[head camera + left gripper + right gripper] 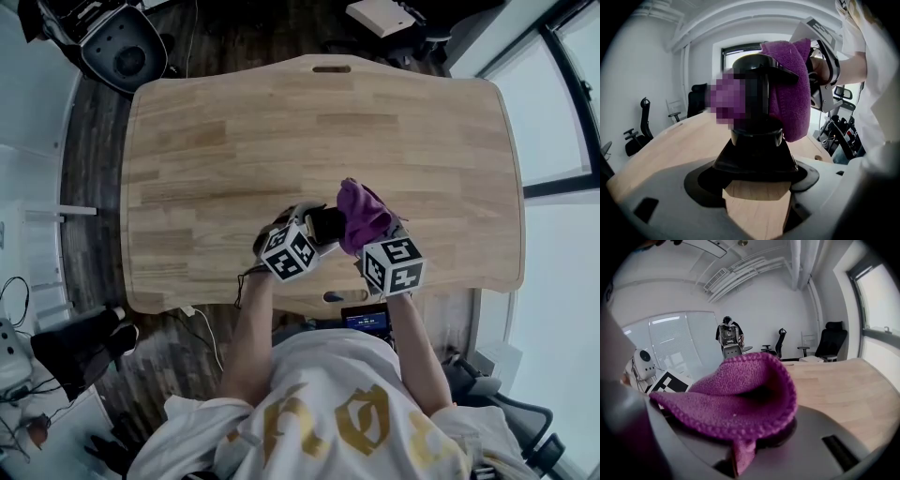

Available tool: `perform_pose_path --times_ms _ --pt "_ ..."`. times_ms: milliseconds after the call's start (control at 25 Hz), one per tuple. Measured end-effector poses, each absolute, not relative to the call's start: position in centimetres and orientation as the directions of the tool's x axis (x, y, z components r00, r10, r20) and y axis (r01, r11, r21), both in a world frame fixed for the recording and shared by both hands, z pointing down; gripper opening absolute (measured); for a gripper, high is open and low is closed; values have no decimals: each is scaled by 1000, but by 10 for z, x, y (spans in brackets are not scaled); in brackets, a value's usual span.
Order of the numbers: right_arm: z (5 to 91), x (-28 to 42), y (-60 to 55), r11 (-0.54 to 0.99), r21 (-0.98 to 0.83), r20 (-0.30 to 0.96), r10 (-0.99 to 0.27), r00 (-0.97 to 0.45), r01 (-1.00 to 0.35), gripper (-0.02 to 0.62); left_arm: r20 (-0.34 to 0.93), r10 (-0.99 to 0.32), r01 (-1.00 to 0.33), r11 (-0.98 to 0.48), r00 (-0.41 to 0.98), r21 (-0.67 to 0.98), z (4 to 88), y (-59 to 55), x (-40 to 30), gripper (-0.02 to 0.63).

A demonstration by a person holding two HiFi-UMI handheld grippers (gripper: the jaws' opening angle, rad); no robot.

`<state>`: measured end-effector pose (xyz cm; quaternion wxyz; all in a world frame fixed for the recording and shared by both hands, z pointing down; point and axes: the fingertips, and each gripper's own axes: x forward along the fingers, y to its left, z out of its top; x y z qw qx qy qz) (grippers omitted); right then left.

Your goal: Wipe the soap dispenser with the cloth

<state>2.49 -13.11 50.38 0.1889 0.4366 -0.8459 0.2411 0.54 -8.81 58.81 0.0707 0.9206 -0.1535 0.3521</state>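
The dispenser (757, 96), a black pump bottle, is gripped low down by the left gripper (757, 171), whose jaws are closed narrow on its base. It looks to be held up off the table (281, 122), over the near edge and right in front of the person. The purple cloth (793, 89) is pressed against the pump head and neck on the side away from the spout, folded over the top and hanging partway down. The right gripper (740, 448) has its jaws pinched together on a fold of that cloth, and the rest bunches up loose above them. From the head view the two grippers sit close together with the cloth between them. I'd say the wiping itself is in hand and is working on the top of the bottle. The body lower down, near the left jaws, looks uncovered. The next move likely calls for drawing the cloth down and around the body while the left gripper holds firm, perhaps turning the bottle to bring the spout side round, without letting the pinched fold slip.
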Motion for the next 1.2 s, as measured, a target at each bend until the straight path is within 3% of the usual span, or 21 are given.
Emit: perform_pose_path --times_ms 760,960,1200 --pt "467 21 -121 638 222 554 -704 -443 -737 43 733 -168 -344 -934 659 95 586 -69 9 344" --pt "459 19 -118 651 210 535 -701 -472 -729 43 747 -156 -349 -931 646 108 586 -67 9 344" --pt "454 4 -111 676 65 483 -665 -570 -734 43 760 -165 -348 -933 628 86 587 -66 6 344"
